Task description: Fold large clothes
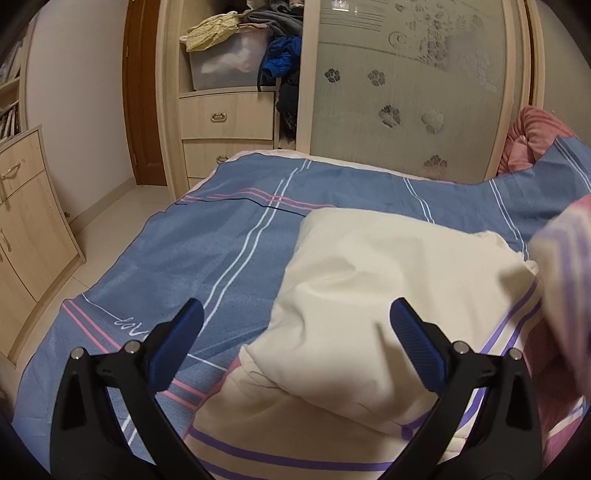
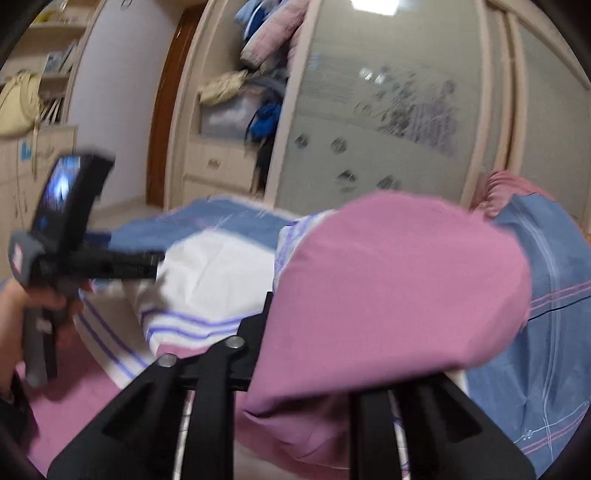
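A large cream cloth [image 1: 369,295] with purple stripes and a pink side lies bunched on the blue bed cover [image 1: 184,258]. My left gripper [image 1: 295,310] hangs open just above the cream fold, its blue pads wide apart and holding nothing. In the right wrist view the left gripper [image 2: 147,264] shows at the left, held by a hand [image 2: 22,306]. My right gripper [image 2: 306,325] is shut on the cloth's pink part [image 2: 399,288], which is lifted and drapes over the fingers, hiding their tips. That raised pink fold [image 1: 565,258] shows at the right edge of the left wrist view.
A wardrobe with frosted sliding doors [image 1: 406,92] stands behind the bed, beside open shelves of piled clothes [image 1: 251,33] and drawers [image 1: 225,118]. A wooden cabinet [image 1: 29,206] stands left across tiled floor. A pink blanket [image 1: 532,136] lies at the bed's far right.
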Demonstrator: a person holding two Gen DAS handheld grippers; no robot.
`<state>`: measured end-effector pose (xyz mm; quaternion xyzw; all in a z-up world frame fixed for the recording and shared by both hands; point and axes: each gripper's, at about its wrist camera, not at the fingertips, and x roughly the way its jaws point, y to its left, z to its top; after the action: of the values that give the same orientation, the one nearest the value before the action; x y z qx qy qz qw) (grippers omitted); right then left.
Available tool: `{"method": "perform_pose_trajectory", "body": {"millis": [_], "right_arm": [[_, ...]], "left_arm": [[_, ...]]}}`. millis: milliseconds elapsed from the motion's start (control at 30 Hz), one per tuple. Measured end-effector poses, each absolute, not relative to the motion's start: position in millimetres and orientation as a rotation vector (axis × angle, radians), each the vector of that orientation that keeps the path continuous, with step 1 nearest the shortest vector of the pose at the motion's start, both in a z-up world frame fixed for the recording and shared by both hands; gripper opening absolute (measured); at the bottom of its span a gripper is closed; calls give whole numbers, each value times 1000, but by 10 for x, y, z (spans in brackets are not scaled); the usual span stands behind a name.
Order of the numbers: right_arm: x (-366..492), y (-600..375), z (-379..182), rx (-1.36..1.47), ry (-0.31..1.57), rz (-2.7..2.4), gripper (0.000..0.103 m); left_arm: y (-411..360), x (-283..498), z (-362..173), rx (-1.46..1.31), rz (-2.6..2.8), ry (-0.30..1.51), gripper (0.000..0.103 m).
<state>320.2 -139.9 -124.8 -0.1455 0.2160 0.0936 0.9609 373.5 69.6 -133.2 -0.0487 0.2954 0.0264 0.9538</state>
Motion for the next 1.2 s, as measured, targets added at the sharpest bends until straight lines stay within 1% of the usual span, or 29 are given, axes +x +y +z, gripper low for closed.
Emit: {"method": "perform_pose_trajectory", "body": {"millis": [133, 233, 367, 533, 667, 733, 867, 1033, 1200], "right_arm": [[3250, -972, -1691, -519, 490, 138, 15], [3191, -771, -1883, -636, 463, 106, 15], [3174, -872, -1839, -577, 462, 151, 16], [3157, -1036, -1859, -539, 400, 245, 16], [3121, -1022, -1872, -536, 391, 243, 16], [3133, -999, -1881, -547, 388, 235, 16], [3116, -966, -1906, -566, 383, 217, 16], [3117, -993, -1895, -558, 387, 220, 16], [3113, -1000, -1891, -557, 386, 221, 16]], "left_arm": [[851, 3680, -1263, -122, 77, 568, 101], [856, 3539, -1099, -107, 43, 489, 101], [647, 3279, -812, -51, -114, 399, 101], [229, 3054, -513, 53, -329, 347, 101], [-401, 3180, -233, 206, -433, 443, 101], [-701, 3312, -194, 277, -426, 496, 101], [-1200, 3567, -196, 395, -416, 673, 101], [-1602, 3475, -102, 481, -333, 724, 101], [-1835, 3581, -282, 512, -214, 888, 101]]}}
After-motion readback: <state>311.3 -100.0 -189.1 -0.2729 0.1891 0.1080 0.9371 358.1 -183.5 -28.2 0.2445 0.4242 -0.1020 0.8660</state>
